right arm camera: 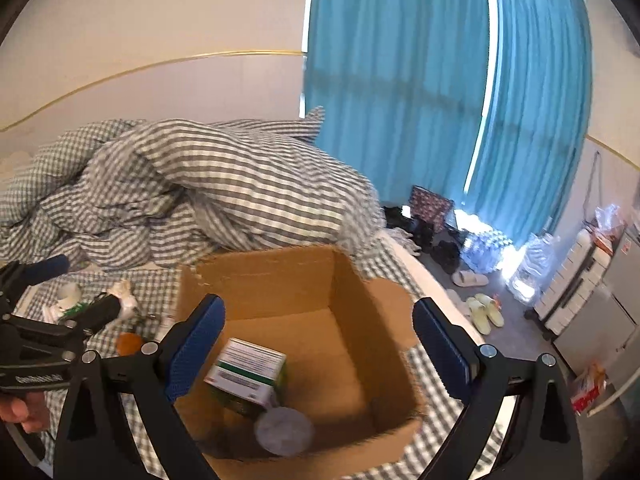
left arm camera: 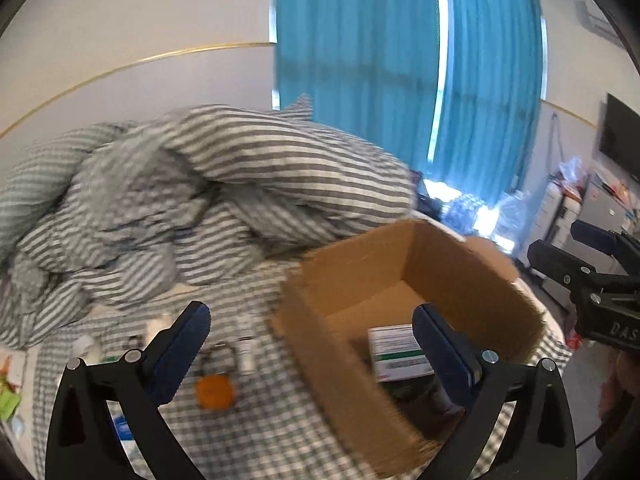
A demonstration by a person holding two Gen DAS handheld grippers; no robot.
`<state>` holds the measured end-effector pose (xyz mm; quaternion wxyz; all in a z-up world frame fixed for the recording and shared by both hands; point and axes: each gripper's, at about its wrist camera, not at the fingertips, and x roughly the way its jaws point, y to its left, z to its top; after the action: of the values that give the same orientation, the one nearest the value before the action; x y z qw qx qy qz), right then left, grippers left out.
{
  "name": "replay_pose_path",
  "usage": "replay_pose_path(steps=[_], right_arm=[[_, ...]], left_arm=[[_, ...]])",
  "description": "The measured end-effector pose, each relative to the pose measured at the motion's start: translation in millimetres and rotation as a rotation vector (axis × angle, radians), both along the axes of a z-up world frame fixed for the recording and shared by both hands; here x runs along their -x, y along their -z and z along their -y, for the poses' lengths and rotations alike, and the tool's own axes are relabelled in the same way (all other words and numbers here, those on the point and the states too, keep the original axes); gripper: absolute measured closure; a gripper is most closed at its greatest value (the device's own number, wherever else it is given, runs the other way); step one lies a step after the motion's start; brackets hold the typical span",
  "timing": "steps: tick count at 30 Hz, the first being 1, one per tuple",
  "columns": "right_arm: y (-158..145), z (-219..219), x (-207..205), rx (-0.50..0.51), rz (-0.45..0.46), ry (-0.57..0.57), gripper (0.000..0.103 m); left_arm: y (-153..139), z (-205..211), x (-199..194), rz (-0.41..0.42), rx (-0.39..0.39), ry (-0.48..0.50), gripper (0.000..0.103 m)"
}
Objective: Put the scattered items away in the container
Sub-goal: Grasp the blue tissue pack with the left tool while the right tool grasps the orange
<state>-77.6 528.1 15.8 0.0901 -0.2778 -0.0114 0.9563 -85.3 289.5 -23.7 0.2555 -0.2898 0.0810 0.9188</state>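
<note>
Here, I am holding my left gripper (left arm camera: 312,340) and right gripper (right arm camera: 318,336) wide apart, empty, over the open brown cardboard box (right arm camera: 280,276), green-and-white carton (right arm camera: 248,372) already inside. Next, I judge, comes reaching for the orange padlock (left arm camera: 215,390) lying on the checked bedsheet (left arm camera: 272,432).

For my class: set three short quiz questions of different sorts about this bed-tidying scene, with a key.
1. True or false: the cardboard box already holds a green and white carton.
2. Multiple choice: the orange padlock lies A) inside the box, B) on the checked sheet beside the box, C) on the floor.
3. Fill in: the fingers of the left gripper stand ____, with nothing held between them.

Key: 1 true; 2 B; 3 open. The right gripper is likewise open, above the box.
</note>
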Motion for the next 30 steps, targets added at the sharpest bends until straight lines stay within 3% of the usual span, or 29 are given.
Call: replay_pose_path(steps=[10, 19, 24, 30], right_arm=[[10, 107, 37, 0.027, -0.003, -0.204, 0.001], [36, 211, 60, 0.017, 0.042, -0.401, 0.0], [69, 249, 76, 0.0, 0.072, -0.473, 0.0], [134, 271, 105, -0.064, 0.185, -0.474, 0.0]], left_arm=[[-11, 164, 11, -0.035, 0.01, -0.299, 0.0], [12, 305, 17, 0.025, -0.038, -0.544, 0.0], [44, 335, 19, 0.061, -0.046, -0.584, 0.0], [102, 308, 40, 0.12, 0.009, -0.514, 0.0]])
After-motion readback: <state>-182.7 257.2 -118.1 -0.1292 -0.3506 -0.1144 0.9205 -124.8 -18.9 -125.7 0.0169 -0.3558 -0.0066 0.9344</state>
